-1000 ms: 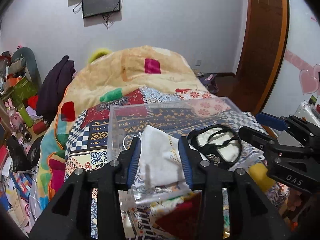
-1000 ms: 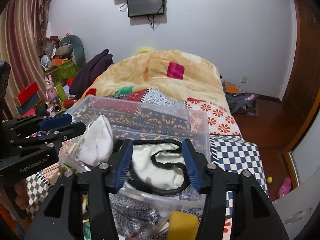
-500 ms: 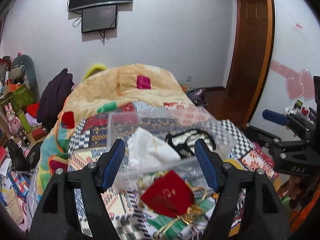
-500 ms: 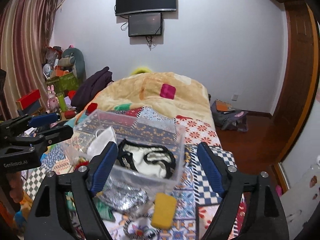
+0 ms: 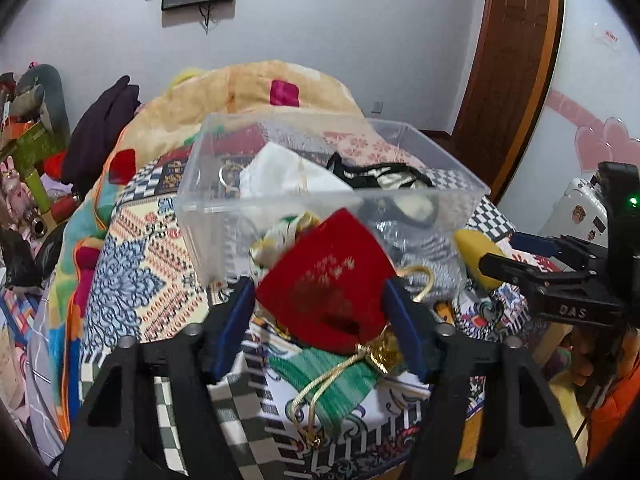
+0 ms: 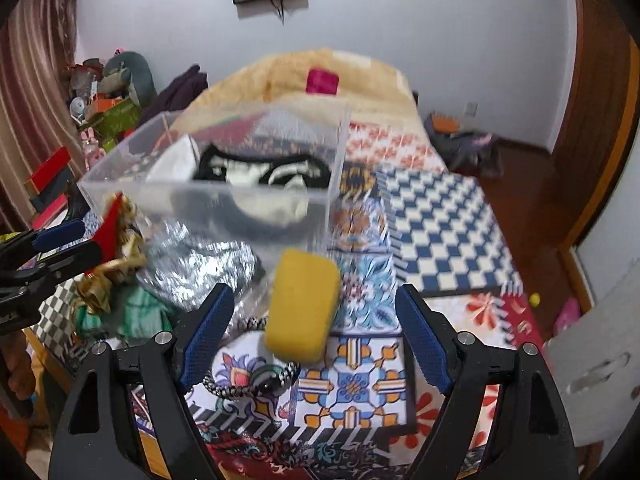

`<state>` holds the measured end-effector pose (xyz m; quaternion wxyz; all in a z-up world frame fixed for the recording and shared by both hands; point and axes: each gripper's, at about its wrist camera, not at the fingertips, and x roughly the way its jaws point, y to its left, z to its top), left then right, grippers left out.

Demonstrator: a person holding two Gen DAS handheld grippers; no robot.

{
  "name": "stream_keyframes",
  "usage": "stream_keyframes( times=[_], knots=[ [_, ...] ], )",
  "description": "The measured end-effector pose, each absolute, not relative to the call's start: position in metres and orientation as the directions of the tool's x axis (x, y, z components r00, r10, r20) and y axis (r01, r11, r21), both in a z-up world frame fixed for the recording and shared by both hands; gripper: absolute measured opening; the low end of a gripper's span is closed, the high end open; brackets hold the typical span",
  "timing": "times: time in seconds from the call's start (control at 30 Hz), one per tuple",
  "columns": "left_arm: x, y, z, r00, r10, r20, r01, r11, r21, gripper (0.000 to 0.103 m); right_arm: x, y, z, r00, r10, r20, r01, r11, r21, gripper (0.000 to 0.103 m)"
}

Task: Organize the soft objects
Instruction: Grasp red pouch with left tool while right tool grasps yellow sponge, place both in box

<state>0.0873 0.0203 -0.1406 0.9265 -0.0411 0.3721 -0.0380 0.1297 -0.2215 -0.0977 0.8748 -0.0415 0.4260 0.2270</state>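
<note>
A clear plastic bin [image 5: 332,200] sits mid-frame on the patchwork bedspread [image 5: 132,264], holding a cloth bag [image 5: 288,176] at its left and a strapped garment [image 5: 384,174] at its right. Below the bin lie a drawstring pouch [image 5: 328,284], a shiny fabric piece [image 6: 200,268] and a sponge [image 6: 302,306]. A braided cord [image 6: 248,380] lies lower still. A quilt [image 5: 248,92] fills the frame above the bin.

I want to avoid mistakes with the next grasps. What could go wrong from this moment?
1. The left gripper is open around the red pouch; its gold cord trails over the green cloth and may drag it along.
2. The right gripper is open around the sponge, which lies close to the braided cord; closing low might catch that too.
3. The bin is light and may slide if bumped.
</note>
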Motion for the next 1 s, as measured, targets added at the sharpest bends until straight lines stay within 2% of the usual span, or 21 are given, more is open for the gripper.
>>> stream_keyframes(
  times=[0.27,0.33,0.5,1.0],
  knots=[
    [0.084,0.018,-0.146,0.707,-0.167,-0.687,0.08,0.984,-0.156,0.031,0.13,-0.227,-0.106,0.492,0.395,-0.776,-0.44,0.882,0.17,0.031],
    [0.083,0.015,-0.147,0.706,-0.176,-0.687,0.095,0.984,-0.154,0.022,0.128,-0.227,-0.105,0.497,0.396,-0.772,-0.444,0.881,0.166,0.03],
    [0.076,0.012,-0.145,0.716,-0.17,-0.677,0.105,0.985,-0.136,0.012,0.117,-0.226,-0.093,0.522,0.409,-0.748,-0.459,0.874,0.157,0.028],
    [0.052,0.02,-0.087,0.826,-0.147,-0.544,0.097,0.988,-0.12,0.01,0.102,-0.229,-0.044,0.613,0.471,-0.634,-0.492,0.856,0.16,0.028]
  ],
)
